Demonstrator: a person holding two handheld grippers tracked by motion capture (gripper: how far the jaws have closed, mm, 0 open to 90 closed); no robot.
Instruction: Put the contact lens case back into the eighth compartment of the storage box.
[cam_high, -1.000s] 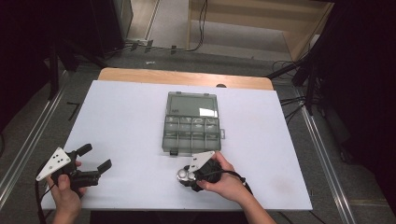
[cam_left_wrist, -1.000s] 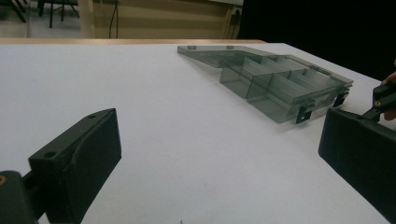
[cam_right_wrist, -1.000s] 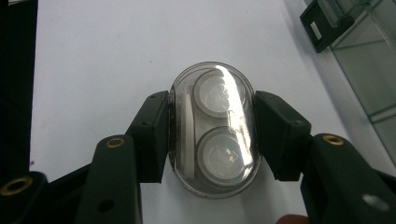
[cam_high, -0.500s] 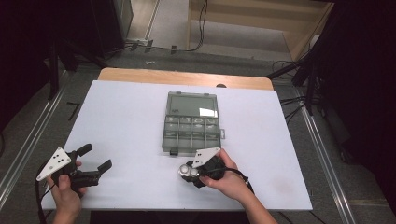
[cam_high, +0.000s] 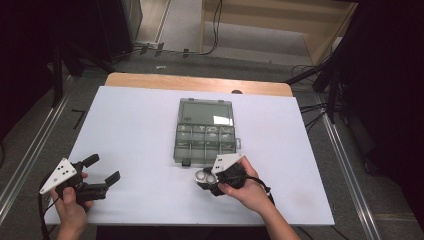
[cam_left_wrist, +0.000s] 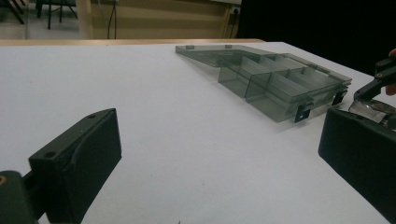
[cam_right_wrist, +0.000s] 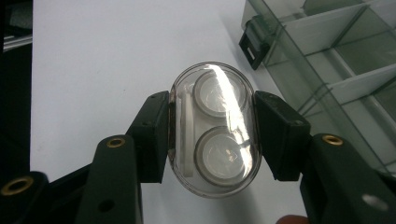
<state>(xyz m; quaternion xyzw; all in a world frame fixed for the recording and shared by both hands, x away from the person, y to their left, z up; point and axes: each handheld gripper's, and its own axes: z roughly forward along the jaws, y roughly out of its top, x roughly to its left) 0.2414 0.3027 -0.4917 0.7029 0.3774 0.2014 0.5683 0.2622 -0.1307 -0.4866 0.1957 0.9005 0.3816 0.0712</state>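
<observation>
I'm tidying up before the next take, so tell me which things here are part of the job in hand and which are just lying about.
Part of the job:
- clear oval case, clamped in the right gripper
- open compartment box

Lying about:
- left gripper, jaws open and holding nothing
- cables on the floor beyond the table

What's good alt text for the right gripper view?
The right gripper clamps a clear oval case holding two round lidded cups between its black fingers, above a white table. A smoky compartment box sits upper right.
</observation>
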